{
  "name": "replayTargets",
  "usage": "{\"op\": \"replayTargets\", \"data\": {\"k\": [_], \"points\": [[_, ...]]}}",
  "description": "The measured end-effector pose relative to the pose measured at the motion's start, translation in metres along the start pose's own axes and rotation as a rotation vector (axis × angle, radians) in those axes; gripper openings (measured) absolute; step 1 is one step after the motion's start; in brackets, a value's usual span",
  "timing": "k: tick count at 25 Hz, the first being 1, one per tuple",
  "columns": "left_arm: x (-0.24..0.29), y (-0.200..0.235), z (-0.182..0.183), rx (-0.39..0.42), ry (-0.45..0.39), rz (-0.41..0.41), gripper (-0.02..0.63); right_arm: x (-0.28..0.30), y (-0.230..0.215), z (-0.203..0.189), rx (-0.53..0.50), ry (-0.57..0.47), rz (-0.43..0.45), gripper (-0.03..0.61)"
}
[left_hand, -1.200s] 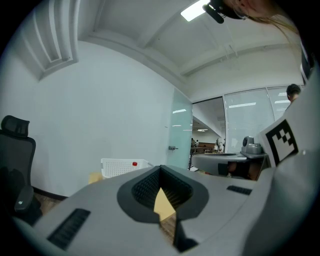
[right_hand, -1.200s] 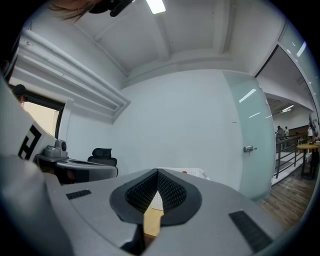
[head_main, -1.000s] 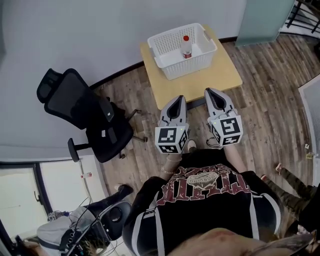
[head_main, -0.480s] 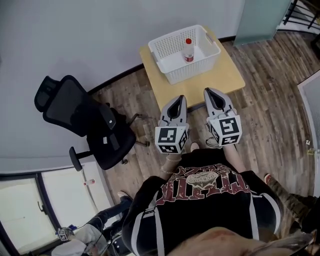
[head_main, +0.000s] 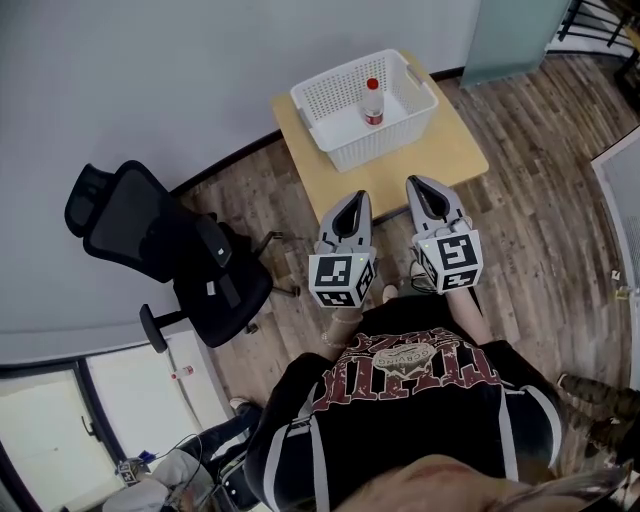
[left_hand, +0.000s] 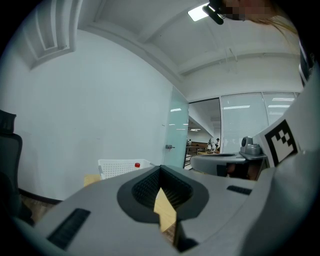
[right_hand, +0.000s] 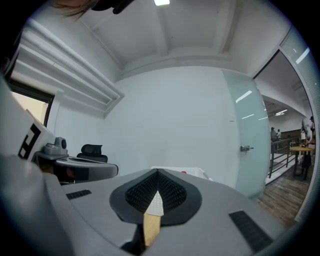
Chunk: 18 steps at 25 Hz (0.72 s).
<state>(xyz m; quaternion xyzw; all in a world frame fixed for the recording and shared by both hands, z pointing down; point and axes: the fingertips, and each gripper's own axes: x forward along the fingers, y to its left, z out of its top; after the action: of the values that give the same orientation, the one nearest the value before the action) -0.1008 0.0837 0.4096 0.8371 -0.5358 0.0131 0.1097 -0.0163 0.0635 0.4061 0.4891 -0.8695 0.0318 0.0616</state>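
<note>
A person in a black shirt holds both grippers out in front, above the wooden floor and short of a small wooden table (head_main: 430, 160). My left gripper (head_main: 352, 203) is shut with nothing in it; its jaws meet at the tip in the left gripper view (left_hand: 161, 172). My right gripper (head_main: 421, 188) is likewise shut and empty, jaws meeting in the right gripper view (right_hand: 157, 176). On the table stands a white mesh basket (head_main: 405, 118) holding an upright bottle with a red cap (head_main: 372, 101). The basket (left_hand: 120, 167) and the red cap (left_hand: 137, 164) show beyond the left jaws.
A black office chair (head_main: 165, 245) stands to the left of the table on the wooden floor. A white wall runs behind the table, with a frosted glass door (right_hand: 247, 150) to its right. Each gripper sees the other one beside it.
The head view has shifted slightly, so the table and basket sit a little higher and further left. Both grippers keep their pose, shut and side by side. The chair has slid toward the left gripper view's edge.
</note>
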Motion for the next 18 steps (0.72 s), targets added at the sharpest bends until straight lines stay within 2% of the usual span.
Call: {"op": "replayTargets", "data": {"k": [9, 18], "points": [[0.024, 0.002, 0.005, 0.000, -0.001, 0.010, 0.048, 0.020, -0.015, 0.003, 0.007, 0.000, 0.027, 0.017], [0.059, 0.010, 0.016, -0.015, -0.011, 0.054, 0.048, 0.050, -0.042, 0.012, -0.006, 0.002, 0.072, 0.017]]}}
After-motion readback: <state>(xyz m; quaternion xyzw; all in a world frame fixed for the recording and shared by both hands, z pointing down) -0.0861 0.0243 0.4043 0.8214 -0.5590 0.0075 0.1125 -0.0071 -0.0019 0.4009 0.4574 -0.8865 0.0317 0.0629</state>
